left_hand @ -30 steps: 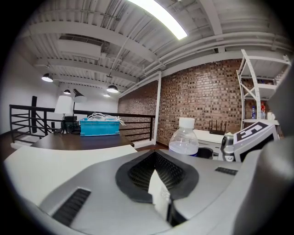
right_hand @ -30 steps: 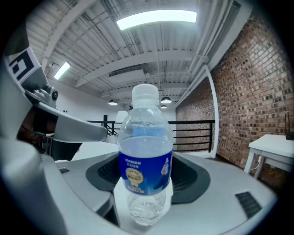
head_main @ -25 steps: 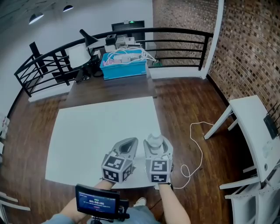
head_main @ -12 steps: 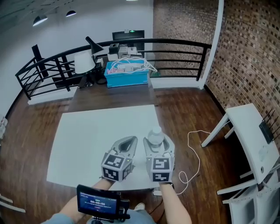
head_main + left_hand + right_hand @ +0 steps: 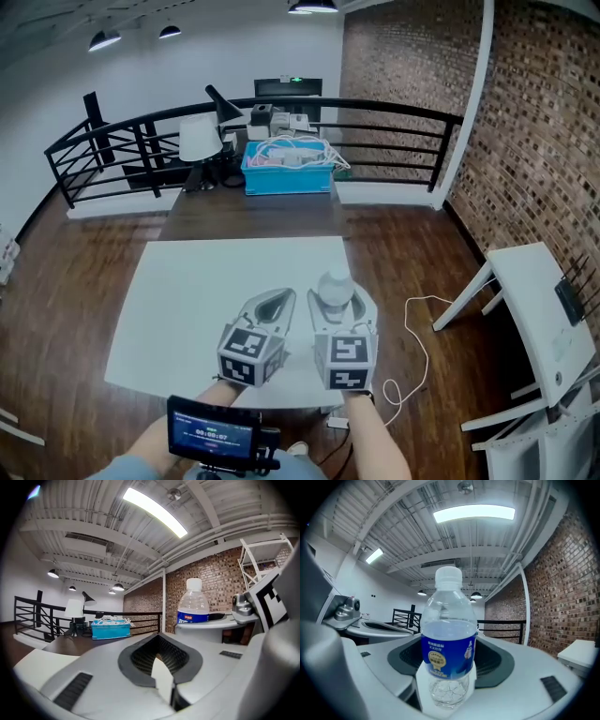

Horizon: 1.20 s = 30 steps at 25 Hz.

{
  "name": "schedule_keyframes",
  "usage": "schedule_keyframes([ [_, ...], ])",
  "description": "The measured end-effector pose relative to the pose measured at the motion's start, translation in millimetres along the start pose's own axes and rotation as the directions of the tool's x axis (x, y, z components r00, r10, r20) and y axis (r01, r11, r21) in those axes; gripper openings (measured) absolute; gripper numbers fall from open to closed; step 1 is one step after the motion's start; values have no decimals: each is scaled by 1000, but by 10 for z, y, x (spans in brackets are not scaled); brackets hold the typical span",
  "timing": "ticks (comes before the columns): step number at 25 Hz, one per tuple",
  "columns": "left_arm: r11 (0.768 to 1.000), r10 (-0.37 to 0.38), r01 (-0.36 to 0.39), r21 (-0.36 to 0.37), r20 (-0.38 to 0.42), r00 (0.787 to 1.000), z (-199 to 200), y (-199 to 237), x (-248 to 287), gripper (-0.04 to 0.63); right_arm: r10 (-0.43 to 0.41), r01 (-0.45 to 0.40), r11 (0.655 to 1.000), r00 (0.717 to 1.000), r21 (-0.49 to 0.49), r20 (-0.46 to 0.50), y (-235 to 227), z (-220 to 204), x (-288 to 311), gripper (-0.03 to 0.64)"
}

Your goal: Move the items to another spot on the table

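A clear water bottle (image 5: pixel 335 284) with a white cap and blue label stands upright between the jaws of my right gripper (image 5: pixel 336 300), near the front edge of the white table (image 5: pixel 187 281). In the right gripper view the bottle (image 5: pixel 449 644) fills the middle, and the black pads close against its sides. Whether its base rests on the table cannot be told. Just to the left, my left gripper (image 5: pixel 281 301) is shut with nothing in it, its tips touching (image 5: pixel 159 637). From the left gripper view the bottle (image 5: pixel 192 606) shows at the right.
Beyond the white table is a dark wooden table (image 5: pixel 244 211) with a blue bin (image 5: pixel 286 169) of white cables and a lamp (image 5: pixel 199 141). A black railing (image 5: pixel 375 108) runs behind. A white table (image 5: pixel 534 291) stands at the right, and a white cable (image 5: pixel 417 337) lies on the floor.
The head view has tilted up a little, so the room sits lower in the frame. Both grippers and the bottle keep their place at the table's front.
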<state>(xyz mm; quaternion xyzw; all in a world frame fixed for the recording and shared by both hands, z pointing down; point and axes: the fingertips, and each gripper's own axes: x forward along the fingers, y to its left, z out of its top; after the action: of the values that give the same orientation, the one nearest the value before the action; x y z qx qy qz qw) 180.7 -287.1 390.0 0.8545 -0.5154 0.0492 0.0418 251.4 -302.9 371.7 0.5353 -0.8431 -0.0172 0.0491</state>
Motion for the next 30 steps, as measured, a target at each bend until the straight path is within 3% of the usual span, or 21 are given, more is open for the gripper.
schedule_keyframes([
  [10, 998, 57, -57, -14, 14, 998, 76, 379, -319, 12, 67, -67, 998, 998, -16, -8, 486, 129, 149, 293],
  [30, 970, 239, -237, -57, 27, 971, -8, 1746, -1432, 12, 222, -222, 974, 975, -40, 3, 2149, 368, 593, 295],
])
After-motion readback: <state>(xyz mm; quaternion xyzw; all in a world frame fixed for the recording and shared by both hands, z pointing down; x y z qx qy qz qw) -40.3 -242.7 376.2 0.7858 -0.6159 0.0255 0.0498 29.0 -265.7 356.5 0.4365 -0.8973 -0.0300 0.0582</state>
